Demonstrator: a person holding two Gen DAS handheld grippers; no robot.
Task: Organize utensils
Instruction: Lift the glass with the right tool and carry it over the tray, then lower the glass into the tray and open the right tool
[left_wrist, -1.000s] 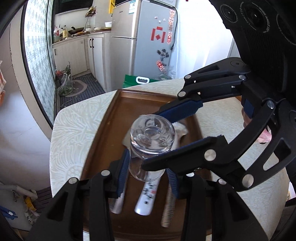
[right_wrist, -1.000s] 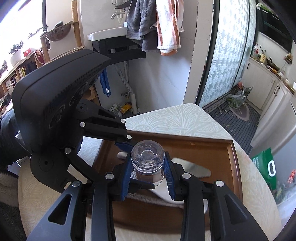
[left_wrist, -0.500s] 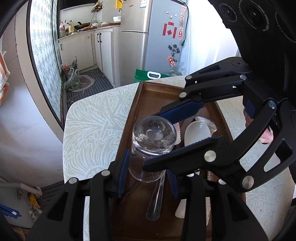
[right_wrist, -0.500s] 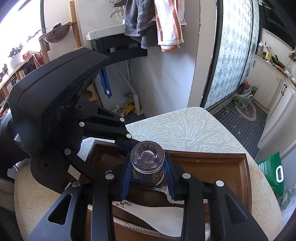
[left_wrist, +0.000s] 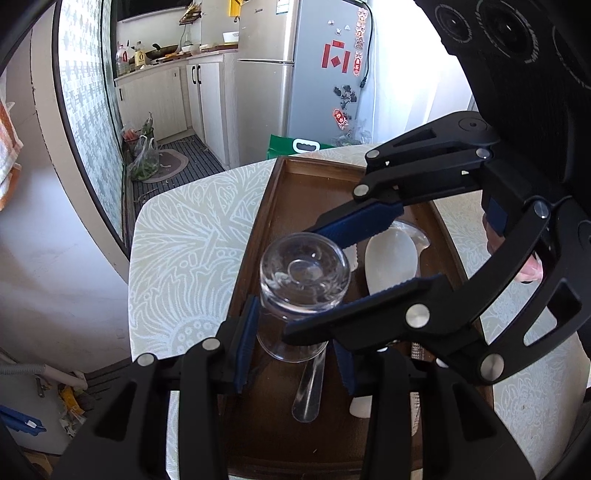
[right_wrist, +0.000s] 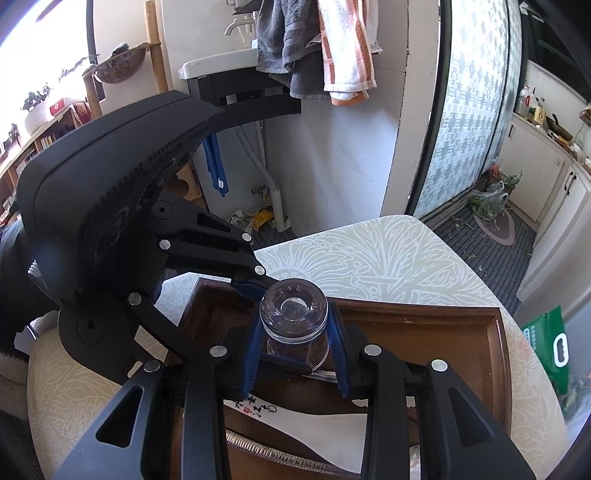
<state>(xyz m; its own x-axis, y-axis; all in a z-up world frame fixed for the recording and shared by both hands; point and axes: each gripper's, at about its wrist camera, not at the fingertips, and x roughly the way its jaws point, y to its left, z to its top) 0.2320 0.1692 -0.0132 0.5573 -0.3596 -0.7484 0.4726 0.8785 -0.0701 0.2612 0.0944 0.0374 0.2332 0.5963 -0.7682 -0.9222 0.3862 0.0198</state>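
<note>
A clear drinking glass (left_wrist: 303, 288), upside down with its thick base up, is held over the left side of a brown wooden tray (left_wrist: 295, 192). Both grippers close on it from crossing directions. My left gripper (left_wrist: 295, 343) grips its lower body with blue pads. My right gripper (right_wrist: 294, 347) grips the same glass (right_wrist: 294, 317); its fingers (left_wrist: 358, 225) cross the left wrist view. Under the glass lie a clear plastic spoon (left_wrist: 308, 387) and a white ceramic spoon (left_wrist: 391, 260).
The tray (right_wrist: 424, 317) sits on a table with a pale leaf-pattern cloth (left_wrist: 184, 258). A ridged metal handle (right_wrist: 280, 454) and a white painted spoon (right_wrist: 314, 417) lie in the tray's near part. A fridge (left_wrist: 295, 74) and kitchen cabinets stand beyond.
Both grippers, still holding the glass, have carried it leftward across the tray towards its left rim. The spoons below have shifted right in the left wrist view.
</note>
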